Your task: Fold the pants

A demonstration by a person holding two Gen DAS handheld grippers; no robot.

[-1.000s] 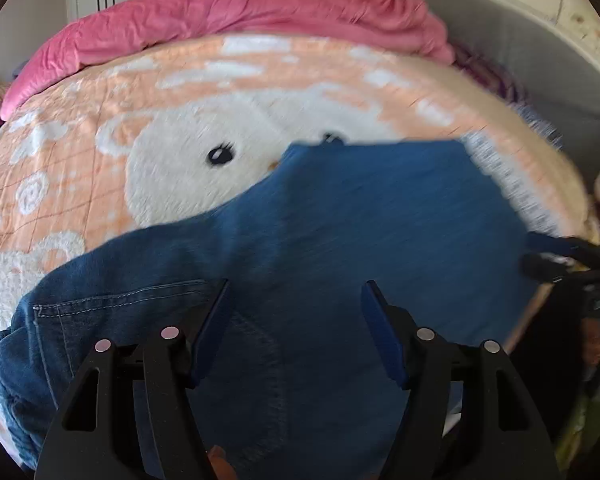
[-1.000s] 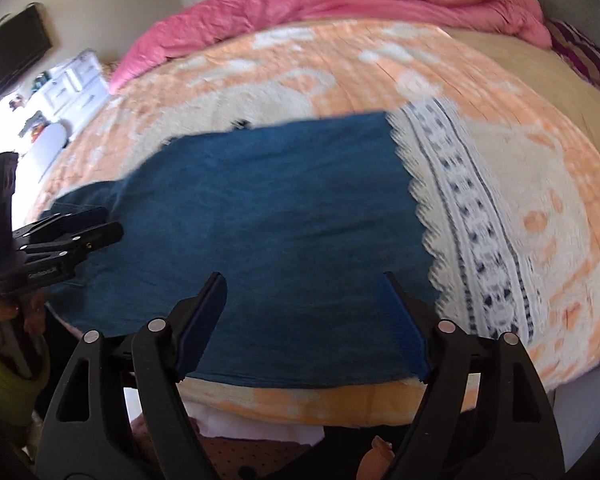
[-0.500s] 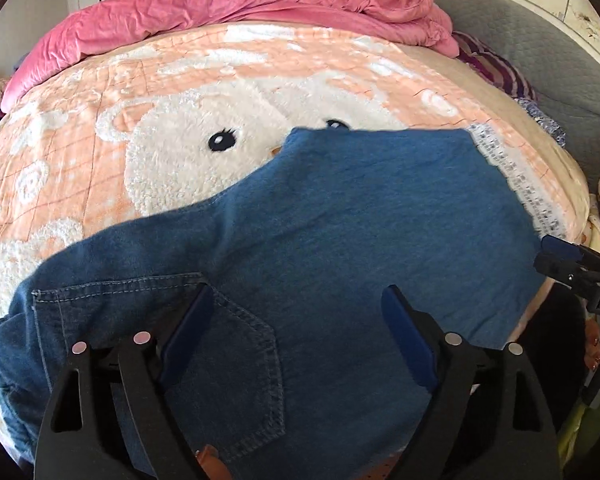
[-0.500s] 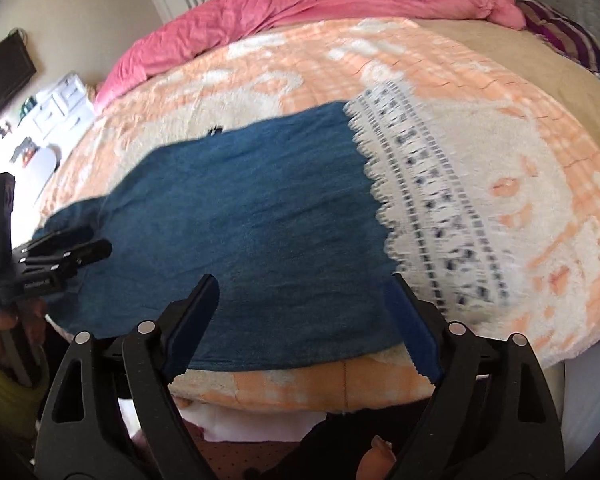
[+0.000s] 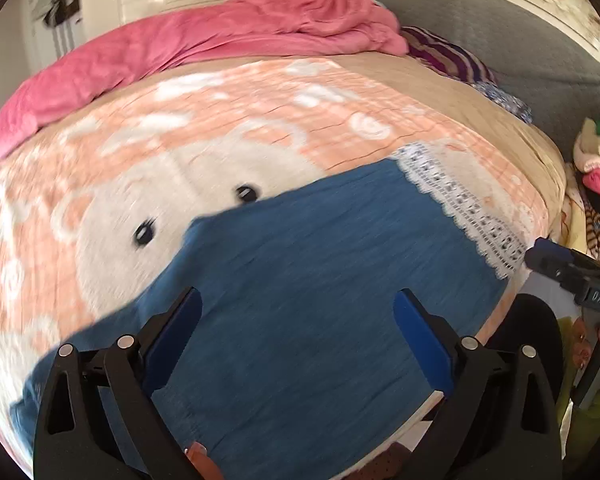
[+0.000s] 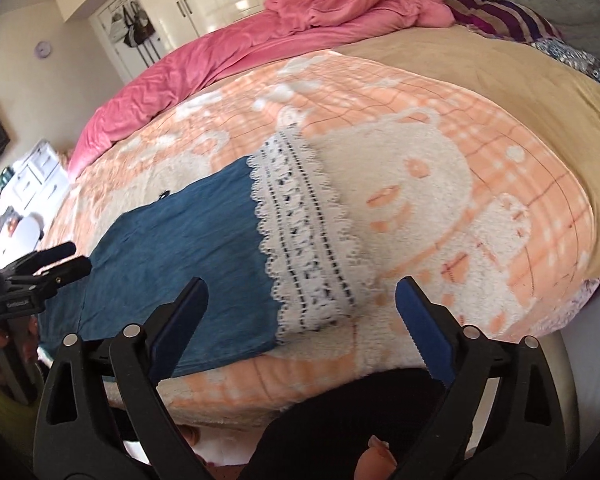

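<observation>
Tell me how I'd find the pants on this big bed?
Start at the bed's peach blanket with the white bear face. The pants lie flat near its front edge, far from the pink duvet at the back. They are the only dark blue denim thing, with white lace trim at the leg end.

Black tool [image 5: 296, 336], blue pads, possibly yellow-green sleeve [image 5: 592, 420].

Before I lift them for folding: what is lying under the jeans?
The jeans lie on an orange-and-white blanket with a bear face, partly covered. Anything else beneath the denim is hidden.
</observation>
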